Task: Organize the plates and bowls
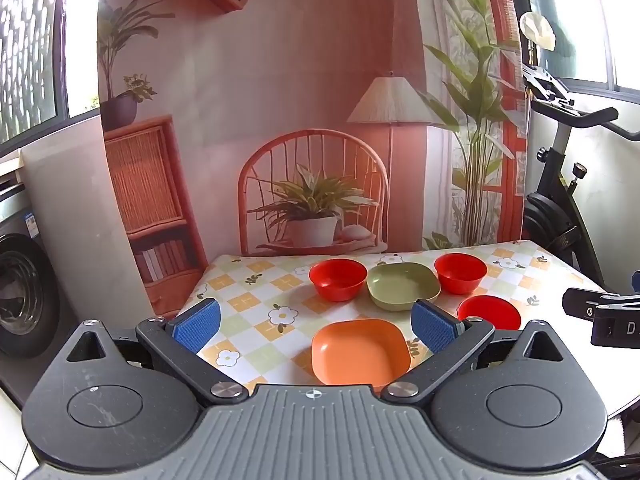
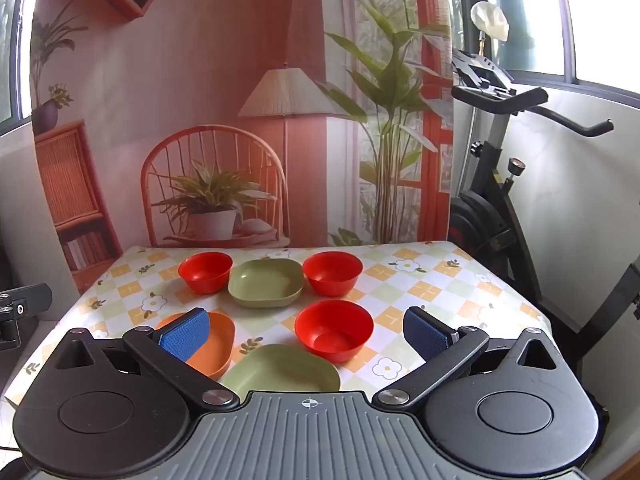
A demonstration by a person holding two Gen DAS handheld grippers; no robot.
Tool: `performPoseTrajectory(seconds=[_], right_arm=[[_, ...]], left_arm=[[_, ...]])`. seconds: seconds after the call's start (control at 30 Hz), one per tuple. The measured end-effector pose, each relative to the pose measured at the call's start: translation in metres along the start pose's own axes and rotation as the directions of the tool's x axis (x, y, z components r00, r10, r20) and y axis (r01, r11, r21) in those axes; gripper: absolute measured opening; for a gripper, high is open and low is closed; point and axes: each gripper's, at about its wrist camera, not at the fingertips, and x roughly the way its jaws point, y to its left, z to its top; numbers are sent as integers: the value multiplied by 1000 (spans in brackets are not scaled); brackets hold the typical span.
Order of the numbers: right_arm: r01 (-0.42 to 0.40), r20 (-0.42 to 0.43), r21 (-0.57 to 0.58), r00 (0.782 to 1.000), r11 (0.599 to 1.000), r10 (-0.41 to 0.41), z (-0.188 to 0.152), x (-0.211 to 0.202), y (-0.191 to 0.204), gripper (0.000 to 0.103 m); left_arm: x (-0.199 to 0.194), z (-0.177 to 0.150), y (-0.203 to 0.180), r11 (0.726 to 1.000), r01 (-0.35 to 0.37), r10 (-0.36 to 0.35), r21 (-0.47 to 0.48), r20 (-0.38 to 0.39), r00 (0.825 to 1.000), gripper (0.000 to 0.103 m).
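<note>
Three red bowls stand on the checked tablecloth: one at the back left [image 2: 205, 272], one at the back right [image 2: 332, 273], one nearer the front [image 2: 334, 330]. A green plate [image 2: 266, 282] lies between the two back bowls. A second green plate [image 2: 282, 372] lies at the front edge, with an orange plate [image 2: 218, 344] to its left. My right gripper [image 2: 306, 334] hovers open above the front dishes, holding nothing. My left gripper [image 1: 316, 326] is open and empty over the orange plate [image 1: 360, 350]; the back bowls [image 1: 338, 280] and green plate [image 1: 402, 284] lie beyond it.
The table [image 2: 440, 280] backs onto a printed room backdrop. An exercise bike [image 2: 500, 208] stands off the right edge. A washing machine [image 1: 20, 292] sits left of the table. Part of the other gripper [image 1: 600, 316] shows at the right of the left wrist view.
</note>
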Motion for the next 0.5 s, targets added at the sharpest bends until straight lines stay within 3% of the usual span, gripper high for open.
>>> performPoseTrajectory(seconds=[0.5], right_arm=[[1,1,-1,1000,1000,-1,1,0,-1,103]], left_arm=[[-1,1,2,1000,6,-6,-4,-4,1000,102]])
